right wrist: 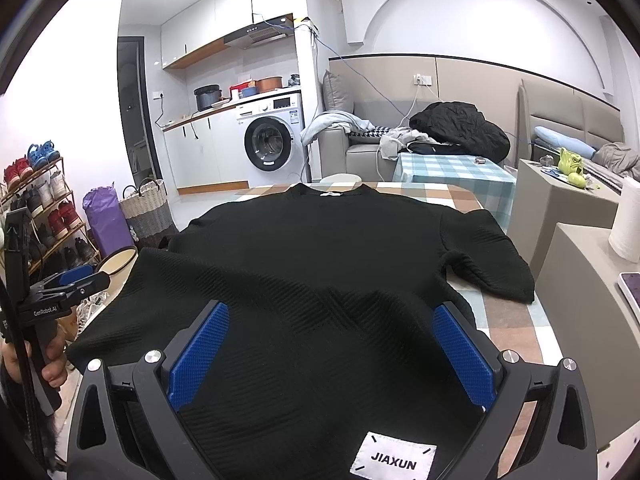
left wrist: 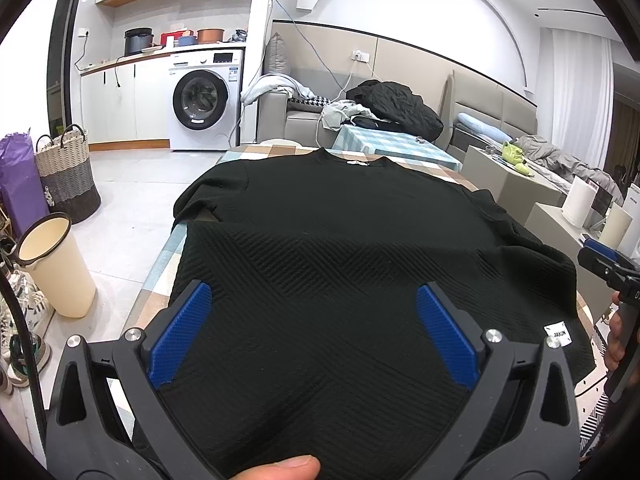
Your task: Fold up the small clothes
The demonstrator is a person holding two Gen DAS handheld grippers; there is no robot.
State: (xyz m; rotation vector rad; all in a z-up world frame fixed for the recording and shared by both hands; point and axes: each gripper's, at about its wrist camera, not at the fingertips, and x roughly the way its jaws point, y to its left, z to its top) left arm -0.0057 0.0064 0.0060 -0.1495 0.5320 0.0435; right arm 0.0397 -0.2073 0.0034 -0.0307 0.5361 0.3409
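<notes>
A black ribbed short-sleeved top (left wrist: pixel 328 216) (right wrist: pixel 320 240) lies flat on a table with a checked cloth (right wrist: pixel 512 320), collar at the far end and hem towards me. Its left sleeve hangs over the table's left edge. A white JIAXUN label (right wrist: pixel 394 458) (left wrist: pixel 556 334) sits at the hem's right corner. My left gripper (left wrist: pixel 313 290) stands open over the hem's left half, blue pads (left wrist: pixel 180 336) wide apart. My right gripper (right wrist: pixel 331 310) is open over the right half, just beyond the label. Each gripper also shows at the other view's edge, held by a hand.
Left of the table stand a cream bucket (left wrist: pixel 56 264), a woven basket (left wrist: pixel 66 176), a purple bag (right wrist: pixel 104 220) and a shoe rack (right wrist: pixel 36 208). Grey boxes (right wrist: pixel 560 208) and a paper roll (right wrist: pixel 628 224) stand on the right. A second checked table (right wrist: pixel 452 172) and a sofa lie beyond.
</notes>
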